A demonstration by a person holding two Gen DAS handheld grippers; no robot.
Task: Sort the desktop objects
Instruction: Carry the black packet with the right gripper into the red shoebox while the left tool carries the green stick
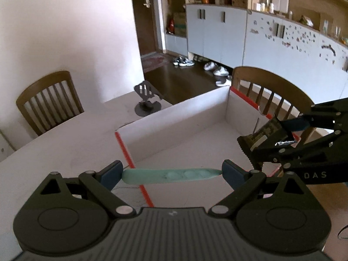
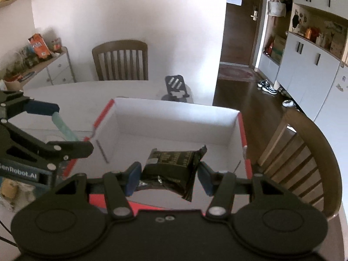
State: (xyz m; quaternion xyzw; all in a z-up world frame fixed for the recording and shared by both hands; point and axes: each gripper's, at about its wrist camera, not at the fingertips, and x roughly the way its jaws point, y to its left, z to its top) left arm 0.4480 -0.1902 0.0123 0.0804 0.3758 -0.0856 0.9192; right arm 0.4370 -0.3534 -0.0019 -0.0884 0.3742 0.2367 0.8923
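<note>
Left gripper (image 1: 171, 175) clamps a green pod (image 1: 169, 175) endwise; right gripper (image 2: 168, 175), half open, grips a black packet (image 2: 171, 169) above the box (image 2: 174, 111), stand (image 2: 175, 87) at 12 o'clock.

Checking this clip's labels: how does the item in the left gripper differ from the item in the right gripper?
The green pea-pod piece is pale, long and slim; the black packet is dark, squarish and crinkled, with printed text. The pod is clamped end to end by the left gripper; the packet is pinched across its sides by the right gripper. The pod spans the white box's red-edged side; the packet hangs over its inside. Both are held above the box.
</note>
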